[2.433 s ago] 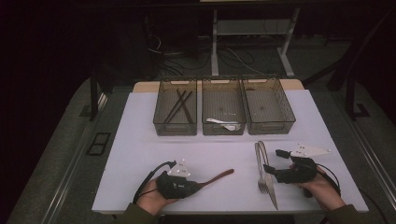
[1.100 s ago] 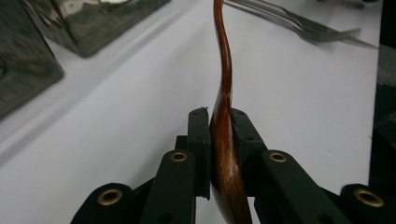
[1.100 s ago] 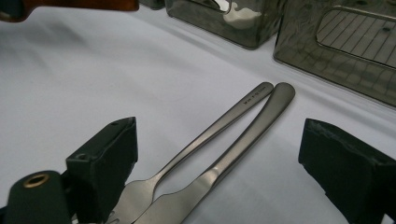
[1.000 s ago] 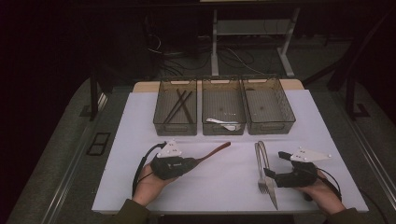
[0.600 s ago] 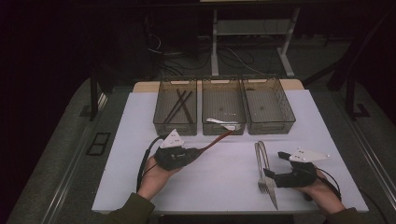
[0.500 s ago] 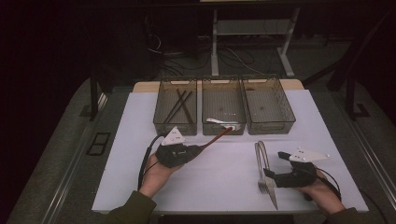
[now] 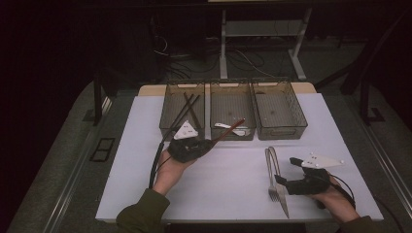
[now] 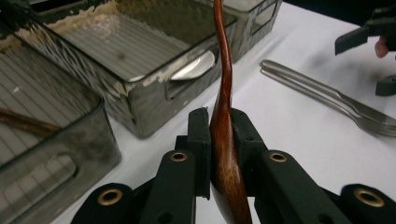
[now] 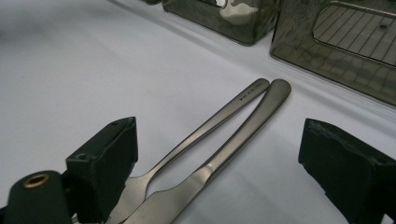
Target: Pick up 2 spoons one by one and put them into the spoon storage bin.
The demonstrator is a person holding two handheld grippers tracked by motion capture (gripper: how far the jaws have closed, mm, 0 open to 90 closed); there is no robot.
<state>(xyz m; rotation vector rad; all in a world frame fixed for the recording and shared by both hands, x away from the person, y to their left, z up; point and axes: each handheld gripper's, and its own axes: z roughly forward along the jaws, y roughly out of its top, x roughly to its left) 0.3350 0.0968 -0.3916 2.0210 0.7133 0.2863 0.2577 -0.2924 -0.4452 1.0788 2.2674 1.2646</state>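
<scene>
Wooden spoon going to the middle bin

The left gripper (image 7: 210, 143) squeezes the wooden spoon (image 8: 224, 107) near the frame's middle, pointing it at the middle bin (image 7: 232, 133) to drop it. The right gripper (image 9: 219, 186) waits with jaws spread over the fork (image 9: 196, 140) and knife (image 9: 233, 149).

left gripper (image 7: 206, 144): raised mid-table left of centre, jaws clamping tight, pointing toward the far edge
right gripper (image 7: 281, 180): sitting low near the near right corner, jaws gaping wide, pointing left
forearms: entering from the near edge
</scene>
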